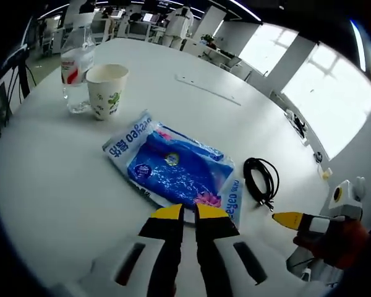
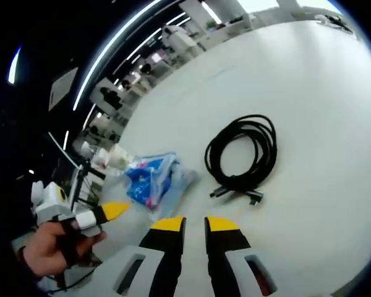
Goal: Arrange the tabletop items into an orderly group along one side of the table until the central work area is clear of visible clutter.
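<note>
A blue and white wipes pack (image 1: 173, 167) lies flat in the middle of the white table (image 1: 49, 185). My left gripper (image 1: 189, 213) sits at its near edge with the jaws almost together; whether they pinch the edge is unclear. A clear water bottle (image 1: 77, 62) and a paper cup (image 1: 107, 90) stand together at the far left. A coiled black cable (image 1: 261, 179) lies right of the pack. My right gripper (image 2: 195, 224) is shut on nothing, just short of the cable (image 2: 244, 158). The pack (image 2: 151, 179) lies left of the cable there, with the left gripper (image 2: 111, 212) beside it.
A thin white strip (image 1: 207, 90) lies far across the table. A gloved hand holds the right gripper (image 1: 289, 219) at the table's right edge. Desks and a person fill the room behind. Bare tabletop (image 2: 321, 93) stretches beyond the cable.
</note>
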A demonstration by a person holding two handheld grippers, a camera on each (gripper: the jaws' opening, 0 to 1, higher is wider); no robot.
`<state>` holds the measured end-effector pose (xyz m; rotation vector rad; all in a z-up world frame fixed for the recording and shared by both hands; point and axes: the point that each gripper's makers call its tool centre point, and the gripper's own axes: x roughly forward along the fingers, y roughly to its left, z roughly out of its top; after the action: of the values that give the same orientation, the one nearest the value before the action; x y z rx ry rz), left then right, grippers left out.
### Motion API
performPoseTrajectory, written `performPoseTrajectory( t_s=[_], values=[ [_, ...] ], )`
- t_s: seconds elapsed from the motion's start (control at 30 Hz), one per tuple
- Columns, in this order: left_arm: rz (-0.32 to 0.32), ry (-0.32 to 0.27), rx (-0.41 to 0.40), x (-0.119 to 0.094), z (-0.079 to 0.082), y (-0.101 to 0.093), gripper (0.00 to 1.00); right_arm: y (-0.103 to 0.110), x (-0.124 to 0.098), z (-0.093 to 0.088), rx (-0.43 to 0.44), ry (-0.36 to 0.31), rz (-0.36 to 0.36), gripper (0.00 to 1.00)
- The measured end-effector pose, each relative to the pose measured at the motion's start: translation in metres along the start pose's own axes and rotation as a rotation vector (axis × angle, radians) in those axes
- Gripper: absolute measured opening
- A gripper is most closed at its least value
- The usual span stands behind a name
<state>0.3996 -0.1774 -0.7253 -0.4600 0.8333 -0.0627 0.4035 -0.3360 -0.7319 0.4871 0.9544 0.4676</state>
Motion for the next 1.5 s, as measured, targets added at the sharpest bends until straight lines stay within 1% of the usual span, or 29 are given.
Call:
performPoseTrajectory(
  t_s=[0.2,0.33,0.4,0.43,0.47,0.57,0.67,0.83,0.93,1.03,1.13,1.23,1.27,1.33,1.37,1.43,1.47,1.5],
  values=[
    [0.022,-0.016,-0.039,-0.002,0.003,0.014,0.04,0.012,0.004,-0.003,-0.034,0.014,0.025,0.11],
    [0.045,-0.047,-0.082,-0.004,0.012,0.027,0.04,0.019,0.008,-0.004,-0.052,0.025,0.042,0.11],
    [0.053,-0.078,-0.161,-0.005,0.018,0.034,0.04,0.022,0.009,-0.006,-0.067,0.037,0.046,0.12],
    [0.069,-0.085,-0.179,-0.006,0.02,0.041,0.04,0.024,0.01,-0.007,-0.069,0.04,0.047,0.12],
    [0.08,-0.086,-0.175,-0.006,0.021,0.047,0.04,0.025,0.011,-0.007,-0.067,0.04,0.048,0.12],
    [0.092,-0.096,-0.17,-0.009,0.025,0.055,0.05,0.032,0.014,-0.005,-0.063,0.042,0.059,0.12],
    [0.111,-0.098,-0.146,-0.01,0.027,0.064,0.07,0.039,0.019,-0.001,-0.077,0.042,0.066,0.13],
    [0.117,-0.104,-0.113,-0.008,0.032,0.071,0.11,0.053,0.032,0.008,-0.094,0.038,0.077,0.15],
    [0.118,-0.1,-0.06,-0.004,0.036,0.074,0.15,0.058,0.04,0.01,-0.106,0.048,0.079,0.19],
    [0.108,-0.093,0.004,-0.001,0.039,0.075,0.18,0.061,0.049,0.01,-0.122,0.066,0.079,0.24],
    [0.09,-0.09,0.019,0.001,0.04,0.074,0.19,0.062,0.056,0.01,-0.124,0.075,0.074,0.26],
    [0.064,-0.07,0.063,0.006,0.037,0.07,0.22,0.064,0.064,0.01,-0.128,0.085,0.079,0.26],
    [0.06,-0.064,0.073,0.007,0.037,0.07,0.22,0.065,0.067,0.01,-0.137,0.092,0.084,0.26],
    [0.051,-0.053,0.103,0.01,0.038,0.07,0.22,0.064,0.073,0.01,-0.187,0.117,0.097,0.27],
    [0.042,-0.044,0.124,0.011,0.038,0.069,0.22,0.063,0.075,0.011,-0.193,0.119,0.102,0.26],
    [0.033,-0.021,0.205,0.012,0.039,0.069,0.22,0.061,0.078,0.013,-0.192,0.127,0.111,0.24],
    [0.018,-0.006,0.259,0.014,0.039,0.068,0.21,0.061,0.078,0.013,-0.206,0.136,0.116,0.23],
    [0.01,-0.004,0.28,0.015,0.04,0.068,0.21,0.06,0.079,0.014,-0.216,0.14,0.116,0.23]
  ],
)
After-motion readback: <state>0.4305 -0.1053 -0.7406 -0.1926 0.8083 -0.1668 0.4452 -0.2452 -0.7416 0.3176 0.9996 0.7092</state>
